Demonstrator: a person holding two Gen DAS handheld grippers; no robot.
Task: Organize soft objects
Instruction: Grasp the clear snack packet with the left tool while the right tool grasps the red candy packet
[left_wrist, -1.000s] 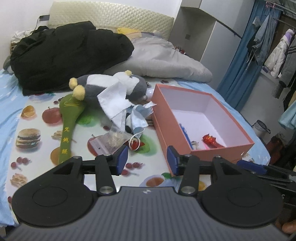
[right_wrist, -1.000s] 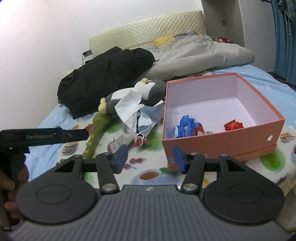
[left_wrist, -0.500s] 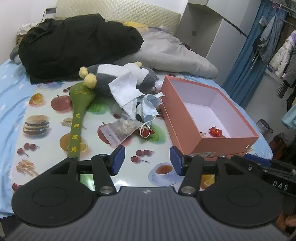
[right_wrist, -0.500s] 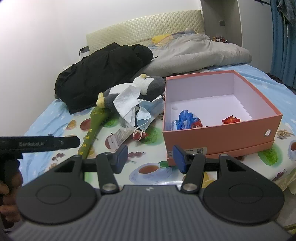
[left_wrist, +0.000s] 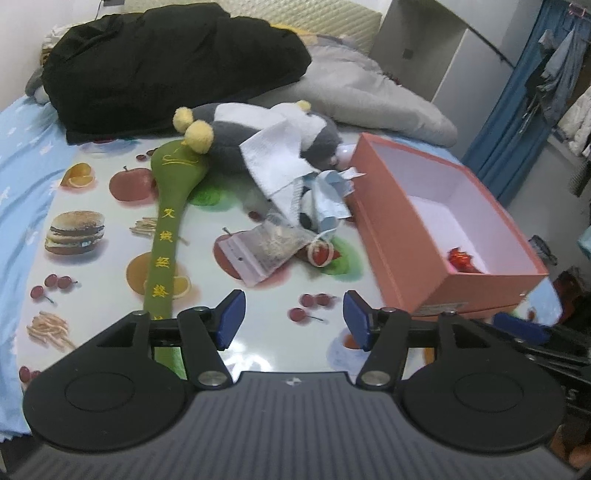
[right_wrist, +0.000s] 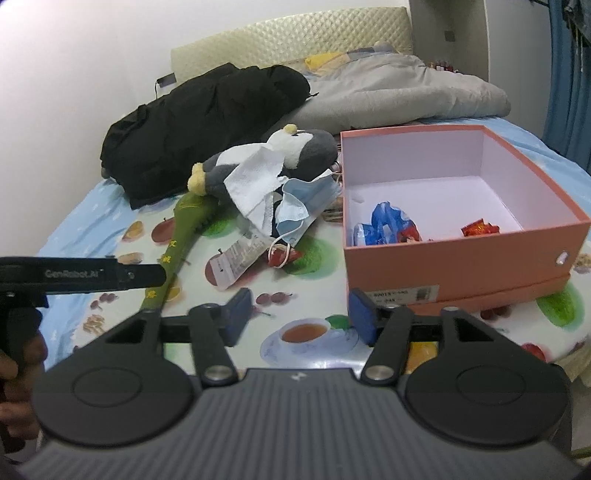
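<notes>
A grey and white plush penguin (left_wrist: 266, 136) (right_wrist: 295, 151) lies on the fruit-print table with a white tissue (left_wrist: 277, 162) and a blue face mask (left_wrist: 328, 199) (right_wrist: 295, 206) draped over it. A green fabric massage stick (left_wrist: 166, 229) (right_wrist: 177, 240) lies to its left. A clear plastic packet (left_wrist: 266, 251) lies in front. A pink open box (left_wrist: 443, 221) (right_wrist: 461, 266) on the right holds a red wrapper (left_wrist: 460, 258) and a blue wrapper (right_wrist: 391, 225). My left gripper (left_wrist: 293, 323) and right gripper (right_wrist: 299, 314) are both open and empty, above the table's near edge.
A black jacket (left_wrist: 166, 66) and a grey duvet (left_wrist: 369, 92) lie on the bed behind the table. A blue curtain (left_wrist: 517, 129) and hanging clothes are at the far right. The left gripper's body (right_wrist: 81, 275) shows at the left of the right wrist view.
Both grippers have pulled back and risen a little from the table. The objects have not moved. Both grippers stay open.
</notes>
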